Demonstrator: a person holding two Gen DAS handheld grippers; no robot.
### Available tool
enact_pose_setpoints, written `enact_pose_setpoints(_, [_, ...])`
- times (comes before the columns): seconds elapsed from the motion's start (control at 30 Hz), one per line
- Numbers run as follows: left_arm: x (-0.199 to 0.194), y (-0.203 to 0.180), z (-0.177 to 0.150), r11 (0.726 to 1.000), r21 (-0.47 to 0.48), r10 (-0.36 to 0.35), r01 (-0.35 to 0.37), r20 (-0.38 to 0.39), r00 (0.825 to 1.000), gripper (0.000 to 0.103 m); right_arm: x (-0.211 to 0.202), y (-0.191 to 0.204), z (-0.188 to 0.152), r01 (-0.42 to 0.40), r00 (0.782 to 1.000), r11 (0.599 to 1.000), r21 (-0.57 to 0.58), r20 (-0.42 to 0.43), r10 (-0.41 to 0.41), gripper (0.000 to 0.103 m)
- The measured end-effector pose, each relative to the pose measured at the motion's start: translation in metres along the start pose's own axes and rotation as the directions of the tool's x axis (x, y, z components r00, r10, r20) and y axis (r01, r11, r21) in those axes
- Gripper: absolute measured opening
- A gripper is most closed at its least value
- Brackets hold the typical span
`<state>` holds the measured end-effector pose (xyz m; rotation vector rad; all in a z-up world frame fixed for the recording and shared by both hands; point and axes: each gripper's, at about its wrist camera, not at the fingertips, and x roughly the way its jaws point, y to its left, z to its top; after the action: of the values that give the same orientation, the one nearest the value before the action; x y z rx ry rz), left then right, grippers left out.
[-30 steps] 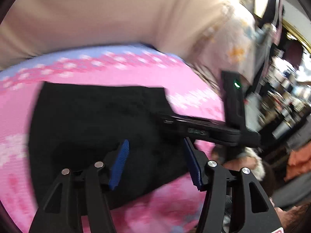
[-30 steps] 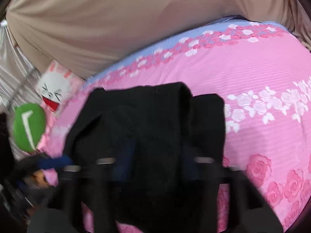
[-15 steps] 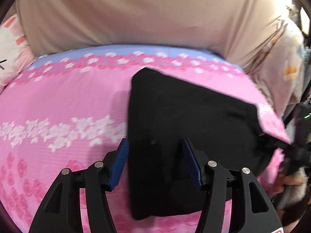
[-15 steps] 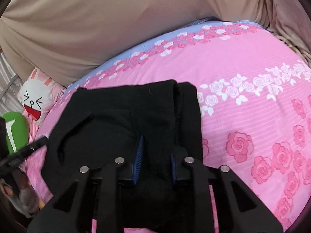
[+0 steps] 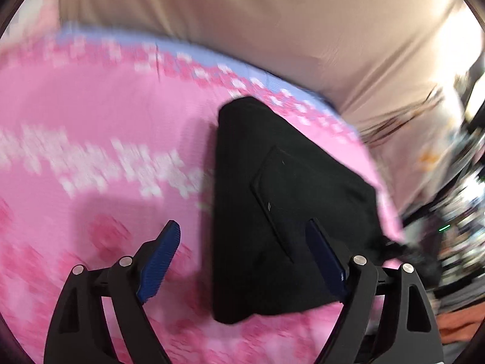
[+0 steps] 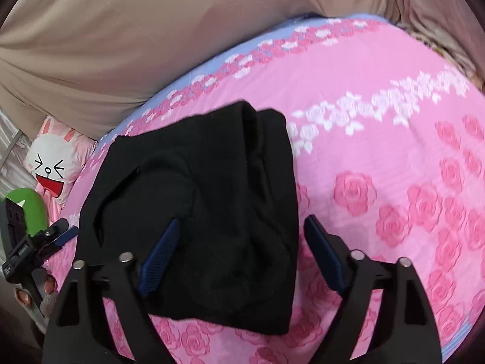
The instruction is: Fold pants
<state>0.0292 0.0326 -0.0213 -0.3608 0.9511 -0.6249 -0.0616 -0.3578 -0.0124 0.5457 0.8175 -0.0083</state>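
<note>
The black pants lie folded into a compact stack on the pink rose-patterned bedspread. They also show in the left wrist view, with a back pocket facing up. My right gripper is open and empty, just above the near part of the stack. My left gripper is open and empty, above the left edge of the stack. The left gripper also shows at the far left of the right wrist view, beside the pants.
A beige cloth hangs behind the bed. A white bunny cushion and a green cushion sit at the bed's left end. Cluttered room items lie beyond the bed's right side.
My right gripper has opened and let go of the pants. My left gripper has swung left, so the pants now sit more to its right. The stack lies still.
</note>
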Motion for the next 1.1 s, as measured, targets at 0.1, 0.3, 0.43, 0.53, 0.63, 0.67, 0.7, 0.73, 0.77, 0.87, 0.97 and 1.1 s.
enact_pose_setpoints(0.1, [0.015,0.016,-0.007,0.997,-0.078,-0.030,0.027,-0.044,0.999,0.082,0.009,-0.005,-0.005,-0.085,0.995,0.995,0.054,-0.039,0.087,0.088])
enact_pose_setpoints(0.3, [0.042,0.014,-0.012,0.980,-0.123,-0.166,0.156,-0.075,0.983,0.073,0.011,0.001,-0.006,-0.140,0.990,0.989,0.053,-0.004,0.140,0.064])
enact_pose_setpoints(0.43, [0.023,-0.007,-0.012,0.989,-0.038,-0.144,0.143,-0.025,0.989,0.031,-0.011,0.020,0.001,-0.180,0.983,0.984,-0.003,0.034,0.180,0.038])
enact_pose_setpoints(0.53, [-0.013,-0.009,-0.016,0.989,-0.023,-0.144,0.144,0.026,0.989,0.028,-0.028,0.032,0.001,-0.277,0.960,0.960,-0.030,0.031,0.278,0.037])
enact_pose_setpoints(0.63, [-0.055,-0.001,-0.029,0.994,-0.014,-0.108,0.109,0.073,0.991,0.028,-0.028,0.051,-0.014,-0.328,0.945,0.941,-0.086,-0.032,0.326,0.037])
enact_pose_setpoints(0.67, [-0.064,0.003,-0.036,0.996,-0.011,-0.083,0.084,0.079,0.993,0.030,-0.019,0.054,-0.023,-0.329,0.944,0.940,-0.088,-0.070,0.323,0.042])
enact_pose_setpoints(0.7, [-0.069,0.007,-0.046,0.999,-0.008,-0.032,0.033,0.077,0.997,0.031,-0.009,0.053,-0.031,-0.315,0.946,0.945,-0.083,-0.102,0.307,0.045])
enact_pose_setpoints(0.73, [-0.067,0.012,-0.054,1.000,-0.010,0.019,-0.018,0.061,0.998,0.034,0.004,0.050,-0.042,-0.257,0.960,0.963,-0.083,-0.136,0.245,0.050])
enact_pose_setpoints(0.77, [-0.060,0.021,-0.062,0.998,-0.021,0.056,-0.056,0.032,0.998,0.037,0.009,0.044,-0.048,-0.221,0.969,0.972,-0.079,-0.130,0.210,0.059])
enact_pose_setpoints(0.87, [-0.058,0.035,-0.080,0.996,-0.080,0.050,-0.046,0.053,0.997,0.046,-0.007,0.038,-0.048,-0.226,0.972,0.973,-0.046,-0.077,0.222,0.065])
enact_pose_setpoints(0.97, [-0.063,0.030,-0.078,0.996,-0.063,0.071,-0.066,0.080,0.994,0.047,-0.036,0.061,-0.031,-0.156,0.986,0.974,-0.164,0.039,0.164,0.065])
enact_pose_setpoints(1.1, [-0.059,0.022,-0.080,0.991,-0.030,0.129,-0.127,0.096,0.987,0.050,-0.025,0.080,-0.006,-0.186,0.978,0.961,-0.206,0.058,0.202,0.071])
